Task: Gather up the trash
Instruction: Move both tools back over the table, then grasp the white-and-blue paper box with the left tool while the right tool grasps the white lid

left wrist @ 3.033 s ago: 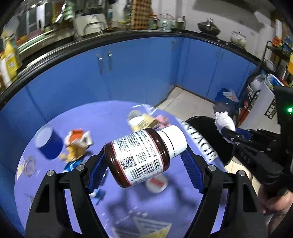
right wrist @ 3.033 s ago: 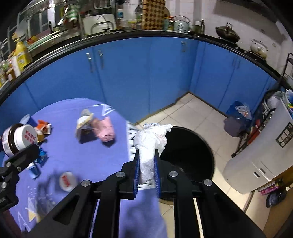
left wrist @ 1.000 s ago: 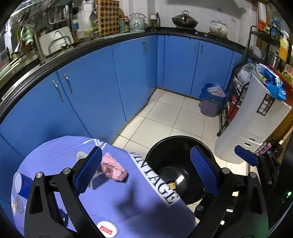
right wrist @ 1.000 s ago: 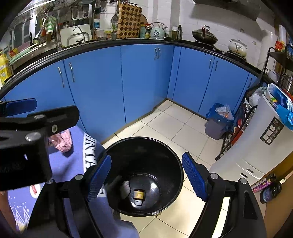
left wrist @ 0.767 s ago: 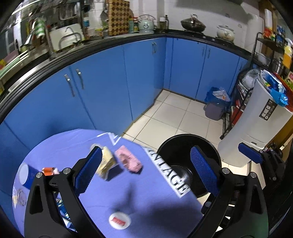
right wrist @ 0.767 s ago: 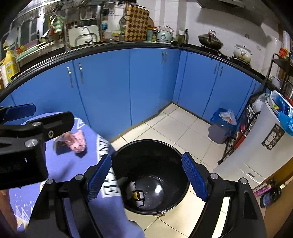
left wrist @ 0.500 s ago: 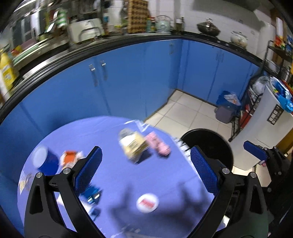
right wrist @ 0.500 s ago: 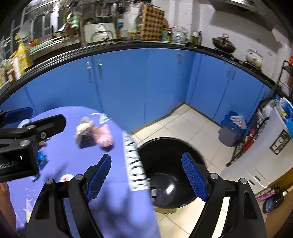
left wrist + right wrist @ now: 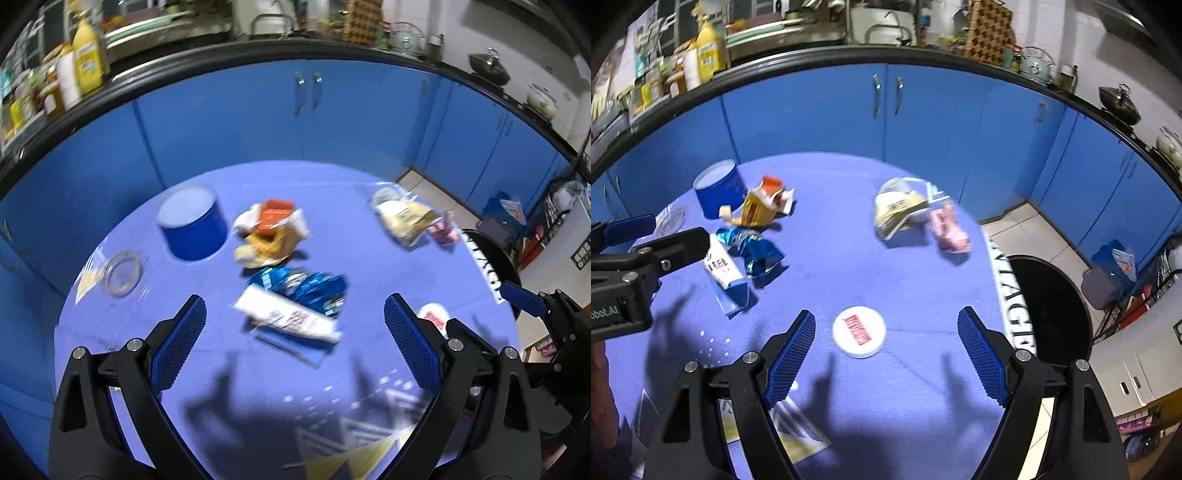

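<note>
Both grippers hang open and empty over the round table's blue cloth [image 9: 229, 369]. My left gripper [image 9: 293, 343] is above a white-and-blue carton [image 9: 288, 319] and a crumpled blue foil wrapper [image 9: 303, 286]. An orange-and-yellow wrapper pile [image 9: 271, 236] lies beyond. My right gripper [image 9: 886, 354] is just above a white round lid with red print [image 9: 859, 331]. A yellow-white packet [image 9: 899, 210] and a pink wrapper [image 9: 949, 229] lie farther right. The black trash bin [image 9: 1052, 306] stands on the floor beside the table's right edge.
A blue round tin [image 9: 192, 223] and a clear glass dish [image 9: 122, 273] sit at the table's left. Blue kitchen cabinets [image 9: 886, 110] curve behind. A white appliance [image 9: 1137, 354] and a small blue-bagged bin [image 9: 1108, 273] stand on the tiled floor at right.
Both grippers have swung left from over the bin back across the table. The trash on the cloth has come to the middle of both views; the bin has slid to the right edge.
</note>
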`<state>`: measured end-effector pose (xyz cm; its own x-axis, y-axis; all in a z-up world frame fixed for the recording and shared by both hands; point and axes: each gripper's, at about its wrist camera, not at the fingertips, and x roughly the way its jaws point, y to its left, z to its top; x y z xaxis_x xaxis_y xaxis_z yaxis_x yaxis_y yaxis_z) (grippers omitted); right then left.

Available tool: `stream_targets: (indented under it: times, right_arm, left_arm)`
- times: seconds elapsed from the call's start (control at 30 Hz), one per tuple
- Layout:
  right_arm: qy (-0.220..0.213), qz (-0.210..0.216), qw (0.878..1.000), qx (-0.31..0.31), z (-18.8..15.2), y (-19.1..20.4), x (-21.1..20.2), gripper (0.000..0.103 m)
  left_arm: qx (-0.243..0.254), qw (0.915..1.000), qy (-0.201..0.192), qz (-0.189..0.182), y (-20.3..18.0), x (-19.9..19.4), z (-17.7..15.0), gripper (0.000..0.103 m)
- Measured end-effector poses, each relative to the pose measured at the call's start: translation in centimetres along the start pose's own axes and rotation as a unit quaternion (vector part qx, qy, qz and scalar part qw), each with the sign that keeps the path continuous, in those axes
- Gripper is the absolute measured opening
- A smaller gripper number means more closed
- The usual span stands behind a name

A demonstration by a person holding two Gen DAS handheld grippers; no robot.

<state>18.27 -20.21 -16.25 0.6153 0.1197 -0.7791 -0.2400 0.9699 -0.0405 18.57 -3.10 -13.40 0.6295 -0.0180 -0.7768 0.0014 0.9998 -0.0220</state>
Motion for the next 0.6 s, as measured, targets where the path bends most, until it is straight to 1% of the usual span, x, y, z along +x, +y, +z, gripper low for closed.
stream_targets:
  times: [0.1, 0.23, 0.4, 0.6]
  right_arm:
    - [0.011, 0.000, 1.000, -0.005, -0.2, 0.6, 0.9, 0.077]
    - [0.027, -0.003, 1.000, -0.010, -0.7, 1.2, 2.2, 0.077]
    - [0.044, -0.007, 0.999, -0.010, -1.2, 1.0, 3.5, 0.077]
    - [0.058, -0.004, 0.998, -0.003, -1.3, 0.5, 4.8, 0.077]
  left_arm:
    - [-0.005, 0.9999, 0.013, -0.006, 1.2, 0.9, -0.8, 0.096]
    - [0.014, 0.9991, 0.032, -0.023, 0.3, 2.6, -1.4, 0.096]
    - [0.047, 0.9979, 0.044, -0.013, -0.7, 5.2, -1.2, 0.096]
    - [0.055, 0.9964, 0.065, -0.006, -0.4, 8.0, -0.9, 0.096]
